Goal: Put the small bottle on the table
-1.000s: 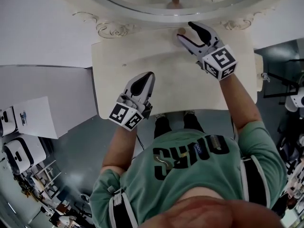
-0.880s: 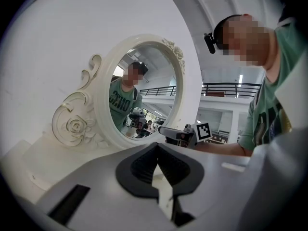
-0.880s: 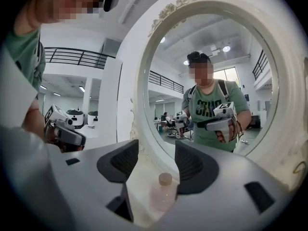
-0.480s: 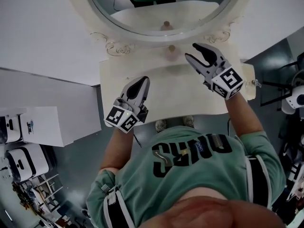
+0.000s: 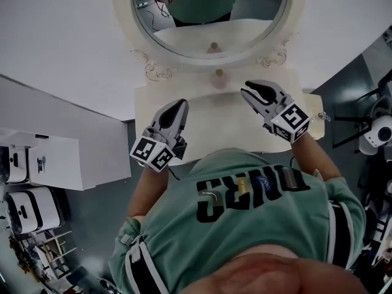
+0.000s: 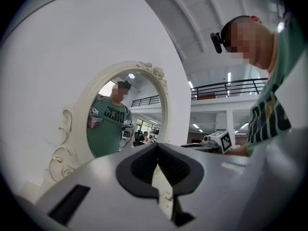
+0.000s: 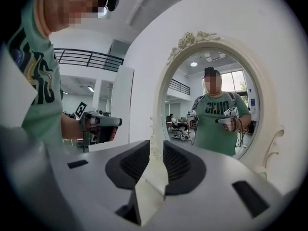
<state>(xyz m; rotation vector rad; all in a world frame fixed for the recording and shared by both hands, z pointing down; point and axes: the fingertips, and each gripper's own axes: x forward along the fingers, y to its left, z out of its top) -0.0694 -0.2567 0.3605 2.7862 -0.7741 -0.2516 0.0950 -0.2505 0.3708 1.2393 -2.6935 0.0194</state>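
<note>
At the far left, on the floor, stand white boxes (image 5: 23, 196) with dark panels; what they are is not clear. A white wall (image 5: 61, 35) fills the upper left.

The left gripper (image 5: 176, 110) is held above the near left part of the table (image 5: 214, 112), pointing toward the mirror. In the left gripper view its jaw tips meet and there is nothing between them, so it is clenched and empty.

The table is cream-coloured, and a bare stretch of its top shows between the two grippers. The bottle (image 5: 218, 77) stands upright at the table's far edge, just below the mirror (image 5: 208, 14). It sits between the grippers from left to right, somewhat nearer the right one, and neither touches it. The oval mirror has a carved cream frame. It reflects the bottle, the tabletop and the person holding both grippers.

The right gripper (image 5: 256, 90) is held over the right part of the table, near the bottle and to the right of it, pointing toward the frame. Its jaws have just been closing. The right gripper view shows a narrow gap left between the pads, through which only the mirror frame is seen, so it holds nothing and is released.

Nearest the camera is the person's green shirt (image 5: 245, 225). At the far right edge stands a white device (image 5: 378, 132) on dark flooring.
</note>
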